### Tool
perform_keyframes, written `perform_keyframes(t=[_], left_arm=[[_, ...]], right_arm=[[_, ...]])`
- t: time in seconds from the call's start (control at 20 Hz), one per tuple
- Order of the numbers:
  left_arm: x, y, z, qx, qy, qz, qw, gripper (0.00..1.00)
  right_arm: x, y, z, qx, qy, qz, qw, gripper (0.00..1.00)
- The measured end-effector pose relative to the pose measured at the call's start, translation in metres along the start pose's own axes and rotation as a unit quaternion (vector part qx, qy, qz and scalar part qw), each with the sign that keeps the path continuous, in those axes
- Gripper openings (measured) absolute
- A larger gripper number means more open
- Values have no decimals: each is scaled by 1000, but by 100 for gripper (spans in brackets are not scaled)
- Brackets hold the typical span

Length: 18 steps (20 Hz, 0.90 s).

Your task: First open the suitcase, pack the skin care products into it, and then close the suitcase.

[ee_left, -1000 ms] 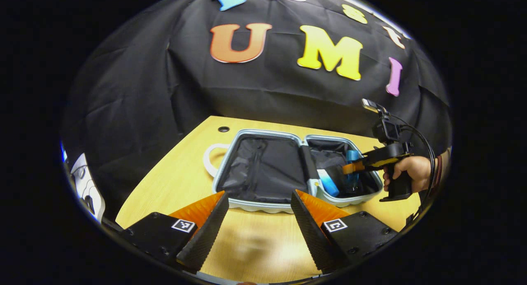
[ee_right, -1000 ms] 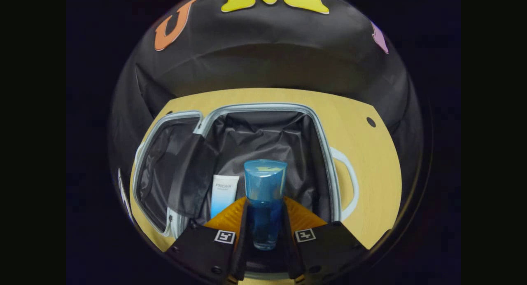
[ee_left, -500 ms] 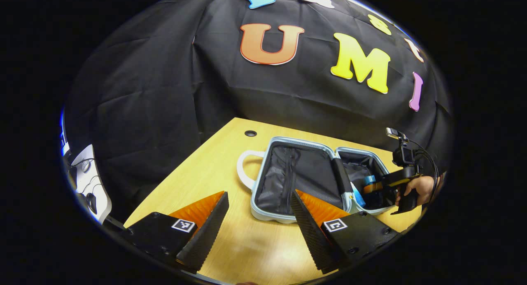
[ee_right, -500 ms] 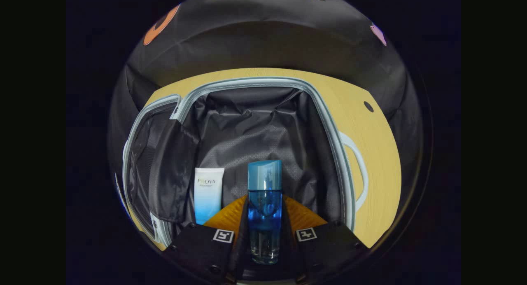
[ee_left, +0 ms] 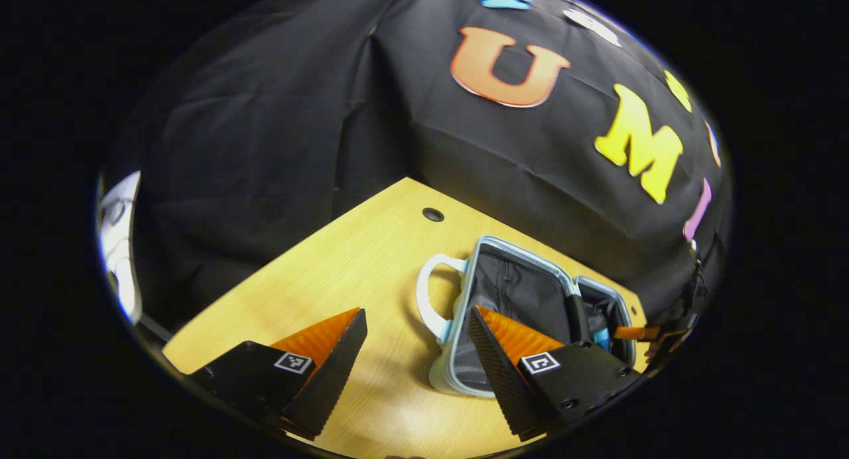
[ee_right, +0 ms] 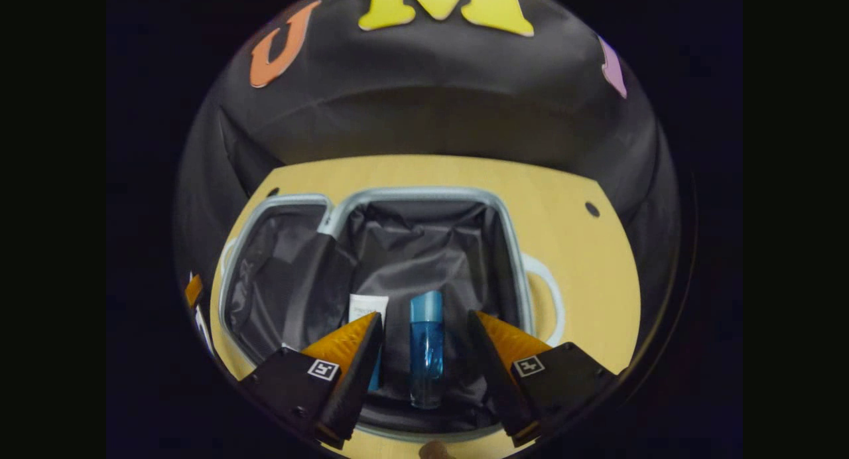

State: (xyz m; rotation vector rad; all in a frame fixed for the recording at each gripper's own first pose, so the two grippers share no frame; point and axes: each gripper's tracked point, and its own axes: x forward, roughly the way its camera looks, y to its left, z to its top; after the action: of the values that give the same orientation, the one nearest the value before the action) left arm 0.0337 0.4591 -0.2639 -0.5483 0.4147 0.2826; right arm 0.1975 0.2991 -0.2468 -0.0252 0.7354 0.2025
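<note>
The pale blue suitcase lies open on the wooden table, its black lining showing in both halves. A blue bottle lies in the right half beside a white and blue tube. My right gripper is open above the bottle, fingers apart on either side and not touching it. In the left gripper view the suitcase sits right of centre with its white handle toward me. My left gripper is open over the table, holding nothing. The right gripper's tip shows at the far right.
The wooden table has a round cable hole near its back edge and another at the right in the right gripper view. The black cloth wall stands close behind. White equipment sits beyond the table's left edge.
My right gripper let go of the blue bottle, which now lies in the suitcase, and drew back. My left gripper swung left, so the suitcase slid right in its view.
</note>
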Motion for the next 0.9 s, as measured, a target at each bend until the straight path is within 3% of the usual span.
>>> perform_keyframes(t=[0.3,0.4,0.55,0.6,0.85,0.9], left_arm=[[57,17,-18,-86,43,-17,995,96],[70,7,-20,-124,56,-43,990,96],[88,-10,-23,-202,73,-84,973,93],[91,-12,-24,-220,74,-90,969,75],[108,-18,-26,-261,71,-116,956,42],[111,-18,-26,-267,67,-118,954,17]], right_arm=[[-135,-19,54,-47,-112,0,993,77],[-181,-32,61,-58,-139,-7,989,75],[-233,-56,61,-42,-161,-27,986,75],[-248,-66,61,-35,-168,-36,985,77],[-294,-105,44,3,-180,-72,981,77],[-299,-111,40,4,-182,-78,980,77]])
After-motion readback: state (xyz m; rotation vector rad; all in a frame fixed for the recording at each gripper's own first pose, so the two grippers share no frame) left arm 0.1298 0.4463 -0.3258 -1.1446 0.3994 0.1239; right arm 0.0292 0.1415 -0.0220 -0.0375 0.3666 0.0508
